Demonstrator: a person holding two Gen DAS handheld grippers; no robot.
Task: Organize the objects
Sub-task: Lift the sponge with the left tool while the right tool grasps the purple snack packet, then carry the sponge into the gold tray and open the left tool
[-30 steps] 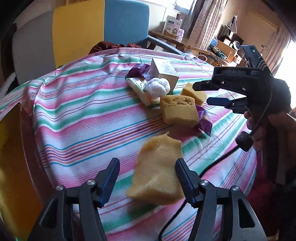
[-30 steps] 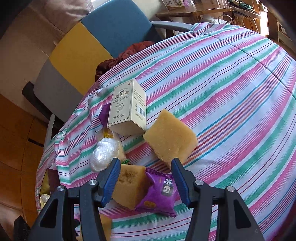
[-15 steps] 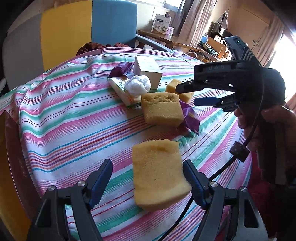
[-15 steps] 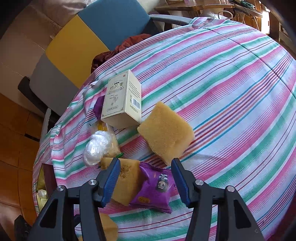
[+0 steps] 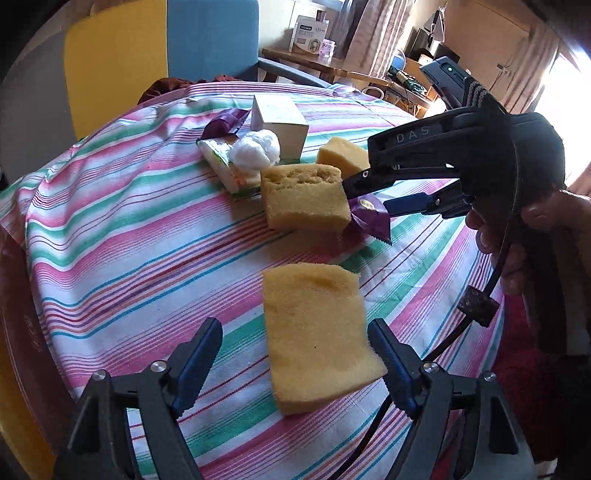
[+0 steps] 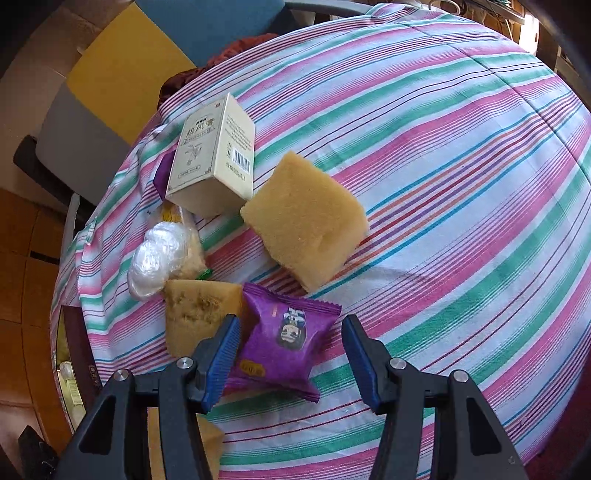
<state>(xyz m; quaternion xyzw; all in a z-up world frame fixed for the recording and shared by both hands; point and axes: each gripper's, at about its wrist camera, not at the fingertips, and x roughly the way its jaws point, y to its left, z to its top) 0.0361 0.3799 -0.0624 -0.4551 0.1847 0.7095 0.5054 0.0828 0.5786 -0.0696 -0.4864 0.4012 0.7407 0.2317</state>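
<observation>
Striped tablecloth [image 5: 122, 229]: one, covers round table.
Yellow sponges: three — nearest [image 5: 314, 336] between left gripper [image 5: 295, 354] jaws, jaws opening, pads clear of it; second [image 5: 303, 199] mid-table; third [image 5: 343, 155] beside box.
Cream box [image 6: 214, 162]: one, upright.
Purple snack packets: two — one [image 6: 284, 339] between right gripper [image 6: 291, 354] jaws, half-open, not touching; other [image 5: 225, 120] behind box.
White plastic ball [image 5: 255, 149]: one, atop green packet [image 5: 221, 162].

We're in a lived-in home here, a dining or living room: a round table under a pink, green and white striped tablecloth [image 5: 110, 221], with a blue, yellow and grey chair [image 5: 166, 55] pushed up behind it. Beyond, curtains [image 5: 376, 33] hang by a bright window, and a cluttered wooden side table [image 5: 314, 64] carries boxes and household bits.
</observation>
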